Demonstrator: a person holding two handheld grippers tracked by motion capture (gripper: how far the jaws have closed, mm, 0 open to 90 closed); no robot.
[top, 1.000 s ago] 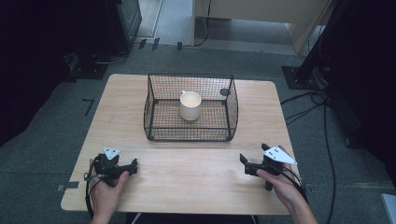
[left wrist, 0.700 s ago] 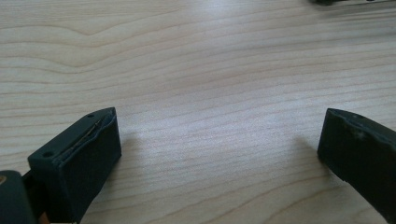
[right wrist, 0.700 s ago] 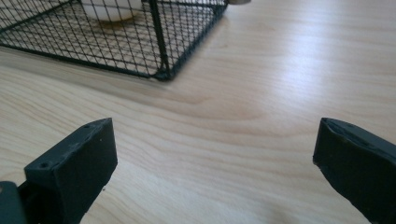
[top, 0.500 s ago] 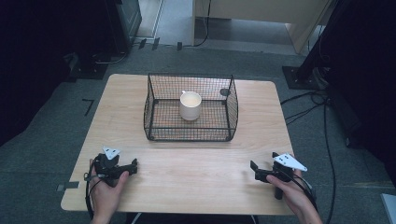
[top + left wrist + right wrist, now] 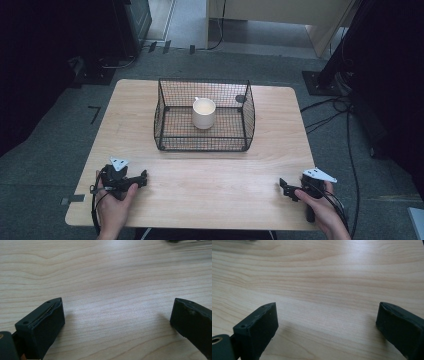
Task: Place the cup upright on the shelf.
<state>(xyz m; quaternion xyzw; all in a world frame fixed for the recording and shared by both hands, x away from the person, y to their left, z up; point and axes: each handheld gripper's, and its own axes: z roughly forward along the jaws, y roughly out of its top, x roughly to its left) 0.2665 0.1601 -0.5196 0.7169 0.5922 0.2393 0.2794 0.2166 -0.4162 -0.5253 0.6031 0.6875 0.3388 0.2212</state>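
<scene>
**At the near desk edge: both tongs spread, nothing held**

Behind the basket (image 5: 204,116) mesh, a small dark thing (image 5: 240,99) at the far right corner is too small to make out. The cup (image 5: 203,113) stands upright in the middle of the basket floor, seen through the open top; its handle is hard to tell. Both forearms are cut off by the bottom of the high view, and the cables trail off the near edge.

The left tongs (image 5: 144,178) lie near the near left corner of the desk (image 5: 210,175), held by the left hand (image 5: 114,200), jaws pointing toward the right. The right tongs (image 5: 282,187) sit near the near right corner in the right hand (image 5: 322,207), jaws pointing left. In the left gripper view the left tongs (image 5: 117,315) are spread wide over bare wood, gripping nothing; the right gripper view shows the right tongs (image 5: 325,317) spread the same way, also with nothing between them.

A broad strip of bare desk lies between the two tongs and between them and the basket, which is well apart from both. Dark stands and cables crowd the floor at the right.
</scene>
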